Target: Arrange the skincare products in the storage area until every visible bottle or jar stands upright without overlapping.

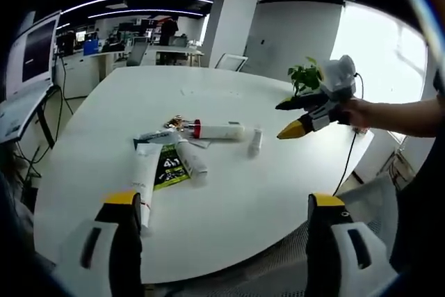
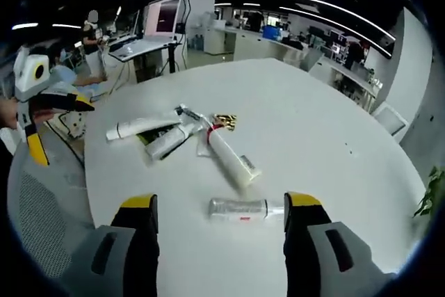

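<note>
- An open office: dark ceiling with light strips, desks and monitors far off, and a big white round table (image 1: 229, 199) in front of me.
- A small green plant (image 1: 304, 76) stands at the far right edge of the table in my left gripper view.
- The skincare products all lie flat in a loose cluster near the middle of the table; none stands upright.
- A long white tube (image 1: 145, 175) lies nearest my left side, its end toward me; in my right gripper view it (image 2: 139, 127) sits at the far left of the cluster.
- Beside it, a smaller white tube (image 1: 190, 158) rests across a black-and-green sachet (image 1: 167, 167). The sachet has pale printing, but I cannot read it.
- A white bottle with a red band (image 1: 217, 131) lies on its side behind them, and just past its cap sits something small and gold-brown (image 2: 224, 121).
- A clear small bottle (image 2: 240, 209) lies apart from the rest, between my right jaws; its label has a red mark, too small to read.
- My left gripper (image 1: 226, 206) has its yellow-tipped jaws wide apart, holding nothing.
- My right gripper (image 2: 221, 206) is spread too and grips nothing; in my left gripper view it (image 1: 286, 117) hovers above the table's right side.
</note>
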